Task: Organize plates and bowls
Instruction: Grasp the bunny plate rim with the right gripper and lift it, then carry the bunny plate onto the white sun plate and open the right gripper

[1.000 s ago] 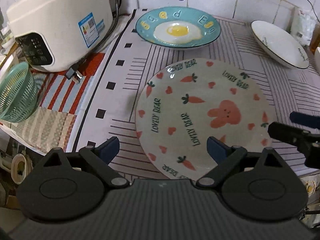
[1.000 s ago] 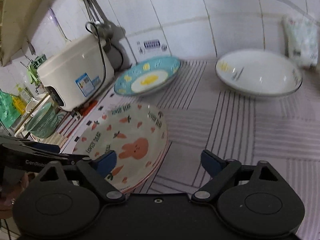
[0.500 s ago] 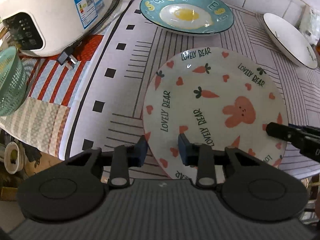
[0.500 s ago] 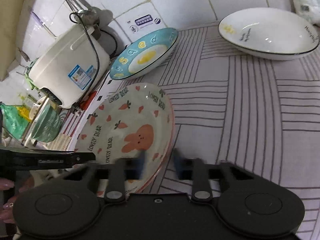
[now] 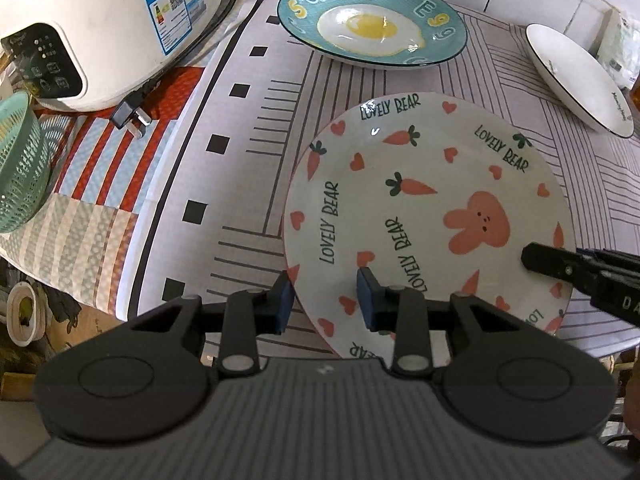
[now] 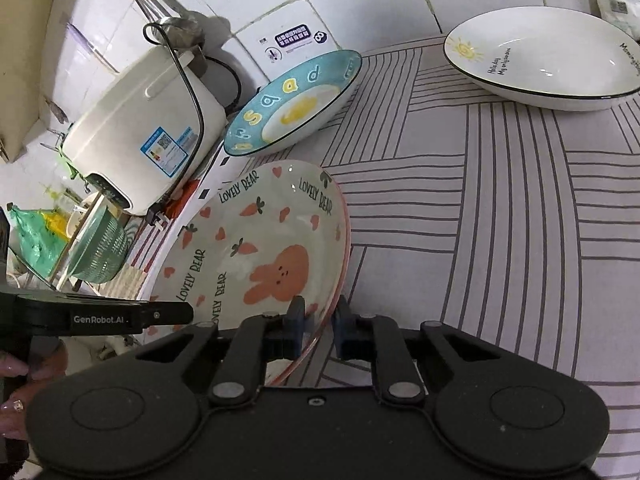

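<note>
A white plate with a pink rabbit, carrots and hearts (image 5: pixel 424 208) (image 6: pixel 260 240) lies on the striped cloth near the table's front edge. My left gripper (image 5: pixel 325 300) is shut on its near-left rim, one blue pad on the plate's face and the other outside the edge. My right gripper (image 6: pixel 320 316) is shut on the opposite rim, which runs between its pads. Each gripper's black finger shows at the plate's edge in the other view (image 5: pixel 560 266) (image 6: pixel 160 314). Farther back sit a blue fried-egg plate (image 5: pixel 372 24) (image 6: pixel 292 104) and a white bowl (image 5: pixel 576 80) (image 6: pixel 540 52).
A white rice cooker (image 5: pixel 100 20) (image 6: pixel 144 128) stands at the back left, its plug (image 5: pixel 130 118) lying on the red-striped cloth. A green mesh basket (image 5: pixel 20 164) (image 6: pixel 100 252) hangs off the left edge. A tiled wall closes the back. A hand (image 6: pixel 16 392) holds the left gripper.
Both grippers came down onto the rabbit plate and went from wide open to shut on its rim. Since half a second ago nothing has visibly moved.
</note>
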A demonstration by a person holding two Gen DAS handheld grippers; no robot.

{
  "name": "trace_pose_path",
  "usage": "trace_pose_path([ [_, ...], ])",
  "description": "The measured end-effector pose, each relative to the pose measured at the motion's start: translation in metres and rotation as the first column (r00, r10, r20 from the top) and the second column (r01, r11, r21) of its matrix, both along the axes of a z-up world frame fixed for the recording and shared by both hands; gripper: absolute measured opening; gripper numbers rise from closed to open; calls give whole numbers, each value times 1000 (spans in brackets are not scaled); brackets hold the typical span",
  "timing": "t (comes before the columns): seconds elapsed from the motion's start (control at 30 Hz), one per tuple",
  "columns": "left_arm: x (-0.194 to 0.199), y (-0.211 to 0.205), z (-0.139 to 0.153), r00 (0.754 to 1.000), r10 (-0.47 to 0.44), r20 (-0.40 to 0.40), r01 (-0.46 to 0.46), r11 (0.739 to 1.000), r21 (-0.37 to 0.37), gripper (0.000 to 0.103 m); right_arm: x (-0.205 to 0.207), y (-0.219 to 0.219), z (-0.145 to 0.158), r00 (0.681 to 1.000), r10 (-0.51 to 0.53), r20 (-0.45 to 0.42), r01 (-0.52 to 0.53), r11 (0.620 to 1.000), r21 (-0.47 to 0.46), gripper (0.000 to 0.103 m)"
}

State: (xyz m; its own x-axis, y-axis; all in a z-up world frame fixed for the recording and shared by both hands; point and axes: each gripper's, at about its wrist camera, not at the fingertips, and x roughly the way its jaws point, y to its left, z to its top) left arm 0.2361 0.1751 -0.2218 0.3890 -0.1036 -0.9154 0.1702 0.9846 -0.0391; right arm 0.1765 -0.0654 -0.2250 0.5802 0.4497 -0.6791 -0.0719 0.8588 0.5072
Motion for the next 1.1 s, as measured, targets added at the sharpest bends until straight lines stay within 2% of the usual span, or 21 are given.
trace_pose_path([
  [0.1, -1, 1, 3, 1000, -8, -5, 8, 1000, -3, 32, 1, 3, 5, 999, 50, -8, -51, 998, -31, 20],
  [0.27, -6, -15, 12, 999, -40, -9, 40, 999, 23, 32, -2, -6, 12, 995, 95, 0, -95, 995, -17, 21],
  [0.33, -9, -26, 17, 999, -50, -14, 50, 999, 15, 32, -7, -9, 16, 993, 121, 11, -120, 991, -62, 22],
  [0.43, -11, -43, 26, 997, -77, -10, 77, 997, 1, 32, -20, -27, 21, 997, 80, 21, -79, 996, -38, 22],
  [0.57, -9, -72, 39, 996, -91, -13, 91, 996, -21, 32, -32, -50, 34, 996, 70, 61, -66, 996, -66, 22],
  [0.7, -6, -108, 56, 989, -144, 29, 144, 990, -4, 32, -36, -82, 48, 995, 51, 88, -45, 997, -69, 23],
  [0.87, -3, -155, 72, 982, -185, 43, 185, 983, 2, 32, -45, -125, 56, 993, 3, 122, 4, 998, -56, 23],
  [1.1, 6, -206, 81, 979, -190, 69, 190, 982, 7, 32, -48, -179, 63, 987, -5, 161, 15, 998, -62, 23],
])
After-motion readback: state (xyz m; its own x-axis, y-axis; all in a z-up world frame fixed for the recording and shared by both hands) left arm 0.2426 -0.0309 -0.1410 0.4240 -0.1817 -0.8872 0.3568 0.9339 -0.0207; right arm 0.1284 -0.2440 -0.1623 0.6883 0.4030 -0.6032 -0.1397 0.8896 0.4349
